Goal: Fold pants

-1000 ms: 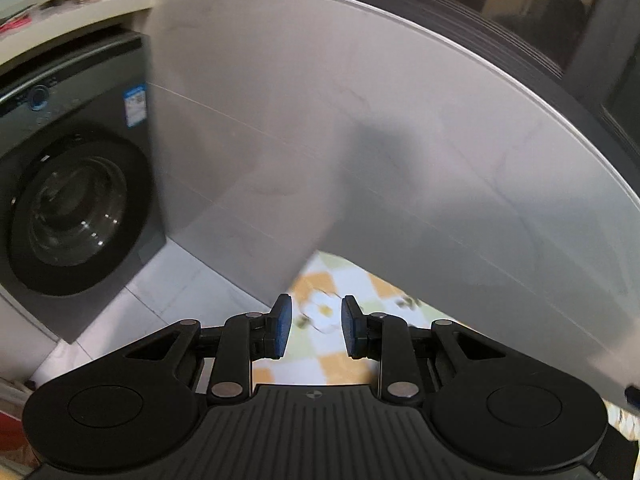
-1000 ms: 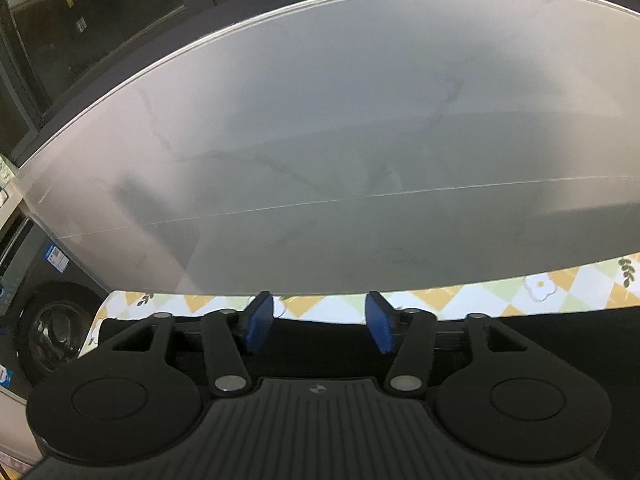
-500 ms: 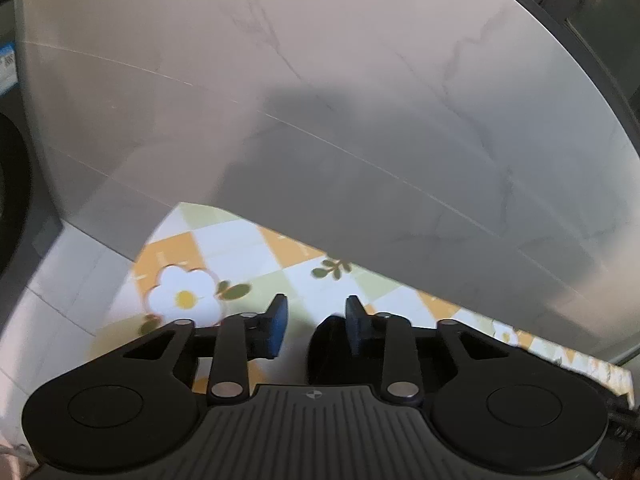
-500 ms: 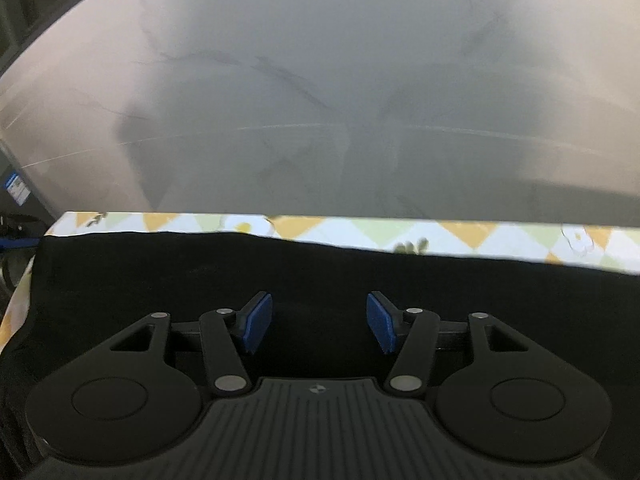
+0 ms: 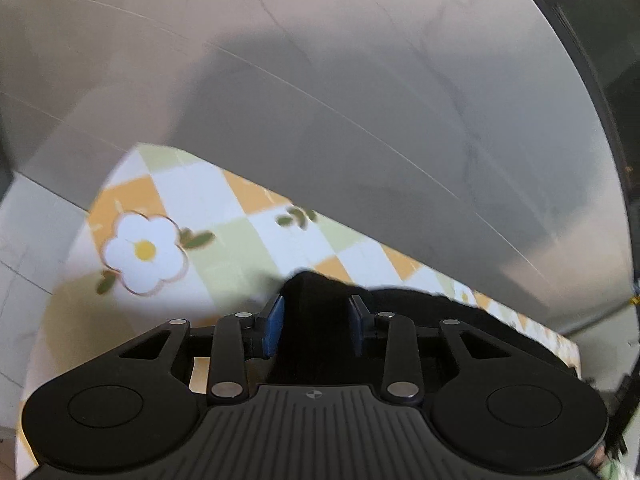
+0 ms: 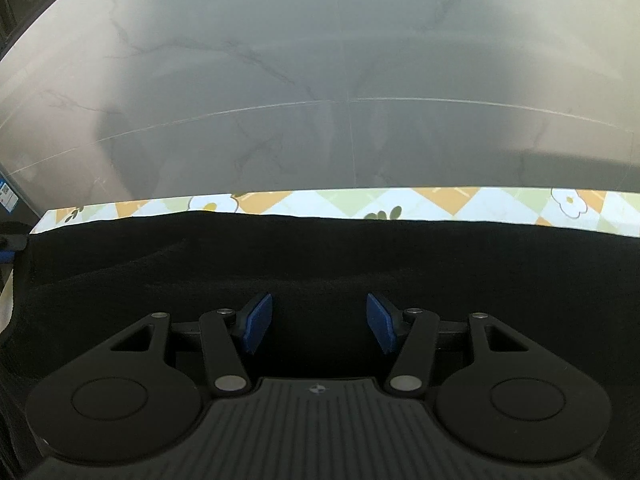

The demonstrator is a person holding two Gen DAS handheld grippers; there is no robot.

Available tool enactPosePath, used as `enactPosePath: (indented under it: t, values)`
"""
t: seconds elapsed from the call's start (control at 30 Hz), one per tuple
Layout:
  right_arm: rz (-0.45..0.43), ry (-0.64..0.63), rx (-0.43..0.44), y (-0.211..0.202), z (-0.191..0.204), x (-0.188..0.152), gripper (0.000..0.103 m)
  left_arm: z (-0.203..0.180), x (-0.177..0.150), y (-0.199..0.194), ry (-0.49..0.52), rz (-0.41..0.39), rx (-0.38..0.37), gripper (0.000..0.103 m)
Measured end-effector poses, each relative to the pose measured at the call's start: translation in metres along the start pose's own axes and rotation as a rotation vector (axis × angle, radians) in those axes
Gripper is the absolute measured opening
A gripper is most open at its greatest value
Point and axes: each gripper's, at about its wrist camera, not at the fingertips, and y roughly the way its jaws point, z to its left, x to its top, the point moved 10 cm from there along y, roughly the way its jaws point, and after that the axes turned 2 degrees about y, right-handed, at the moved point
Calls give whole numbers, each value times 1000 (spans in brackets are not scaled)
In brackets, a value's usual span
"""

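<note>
Black pants (image 6: 320,256) lie spread on the checked desk (image 6: 440,202), long edge running across in front of me. My left jaws (image 5: 314,324), part open, straddle their end fold; my right jaws (image 6: 319,322) hang wide and empty over the middle

Left gripper (image 5: 314,326): yours, tilted steeply down; black linkage arms spread to either side, blue pads facing each other.
Left jaws: narrowly parted, a hump of black cloth between them; whether your pads press it cannot be told.
Right gripper (image 6: 319,328): yours, also pitched steeply down, body level across the view.
Right jaws: spread about halfway, blue pads well apart, angled outward at the far ends, gripping nothing.
</note>
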Motion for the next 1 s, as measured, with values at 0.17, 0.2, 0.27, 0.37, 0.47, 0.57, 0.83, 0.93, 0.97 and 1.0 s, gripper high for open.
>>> enactPosePath:
  t: [0.17,0.2,0.27,0.37,0.47,0.57,0.83,0.93,0.97,1.0]
  values:
    - [5,4,-3,4,-1,-3,56,-10,2,5,27,-10,-52,47]
    - [6,-4,-4,5,0,-3,56,-9,1,10,42,0,-33,47]
    - [8,-13,-5,6,1,-3,56,-12,-1,19,78,16,1,47]
    - [12,-20,-7,7,1,-3,57,-24,-3,20,145,3,30,38]
    - [11,-29,-9,8,2,-4,57,-40,-5,16,233,-12,38,8]
    - [7,-31,-7,8,3,-4,57,-40,6,7,216,-121,70,8]
    - [0,-49,-17,7,1,-4,56,-31,5,29,223,-157,239,9]
    - [-12,-47,-49,0,-6,-6,56,-40,2,30,264,-147,281,14]
    - [-18,-41,-56,-4,-10,-7,56,-45,1,30,270,-142,289,15]
    - [-26,-39,-60,-8,-13,-8,56,-51,0,28,273,-143,296,16]
